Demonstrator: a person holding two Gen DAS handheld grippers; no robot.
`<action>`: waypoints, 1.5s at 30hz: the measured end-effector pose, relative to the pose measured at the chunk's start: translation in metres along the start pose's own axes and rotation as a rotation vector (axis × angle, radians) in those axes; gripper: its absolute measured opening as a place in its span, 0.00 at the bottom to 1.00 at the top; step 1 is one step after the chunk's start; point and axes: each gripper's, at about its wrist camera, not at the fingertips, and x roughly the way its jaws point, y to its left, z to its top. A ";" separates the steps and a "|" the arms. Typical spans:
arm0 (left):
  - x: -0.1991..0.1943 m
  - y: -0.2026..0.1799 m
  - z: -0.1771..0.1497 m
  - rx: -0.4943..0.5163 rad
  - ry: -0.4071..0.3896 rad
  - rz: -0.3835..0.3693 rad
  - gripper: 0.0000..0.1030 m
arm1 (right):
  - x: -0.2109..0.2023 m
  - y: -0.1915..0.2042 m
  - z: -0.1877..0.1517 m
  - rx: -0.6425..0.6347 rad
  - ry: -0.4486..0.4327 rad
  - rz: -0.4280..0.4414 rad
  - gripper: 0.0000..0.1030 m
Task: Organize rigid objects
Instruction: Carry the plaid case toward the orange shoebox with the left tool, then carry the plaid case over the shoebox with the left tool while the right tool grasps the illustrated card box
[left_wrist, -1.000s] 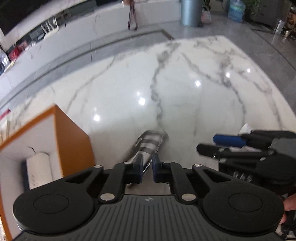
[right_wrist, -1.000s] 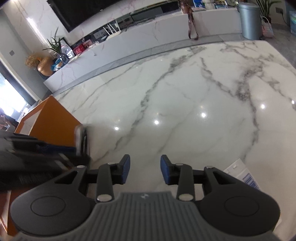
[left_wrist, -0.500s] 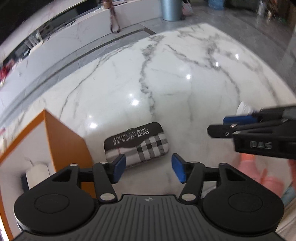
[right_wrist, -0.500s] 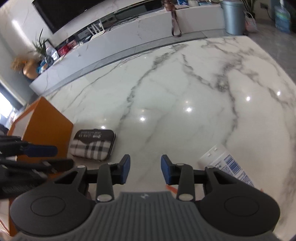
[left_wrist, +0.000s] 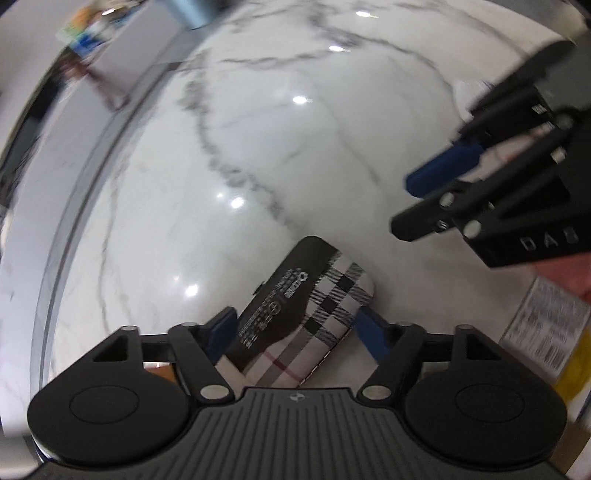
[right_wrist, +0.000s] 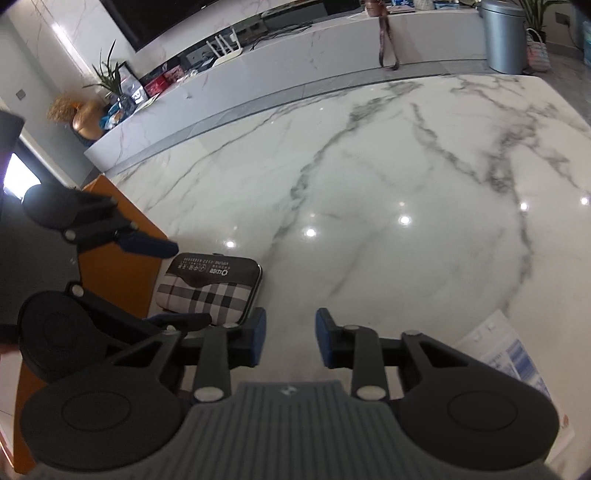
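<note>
Nearest in our left wrist view, the left hand-held gripper (left_wrist: 295, 330) points steeply down with its jaws spread wide — they have just been opening. The plaid case (left_wrist: 306, 317) lies flat on the table (left_wrist: 258, 147) between the blue pads (left_wrist: 371, 334), and we see a gap on each side, so nothing is gripped. In our right wrist view the same case (right_wrist: 210, 288) rests just beside the orange box (right_wrist: 122, 273), with the left hand-held gripper's fingers (right_wrist: 147, 242) straddling it.

The right hand-held gripper (right_wrist: 290, 341) hangs over bare marble with its jaws narrowly apart — they have just been closing, and nothing sits between them. To its right lies a white packet with blue print (right_wrist: 513, 360), partly hidden behind the finger.

Farther off, past the table's edge, we make out a long white ledge (right_wrist: 332, 48), a potted plant (right_wrist: 109, 79) and a grey bin (right_wrist: 504, 37).
</note>
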 end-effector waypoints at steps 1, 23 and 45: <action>0.004 0.001 0.001 0.028 0.014 -0.009 0.86 | 0.002 -0.001 0.000 0.004 0.004 0.002 0.30; 0.027 0.017 0.013 -0.285 0.098 -0.134 0.90 | 0.008 -0.012 0.003 0.055 0.015 0.013 0.30; -0.013 0.013 -0.014 -0.703 -0.002 -0.076 0.69 | 0.009 -0.017 0.000 0.114 0.053 0.083 0.30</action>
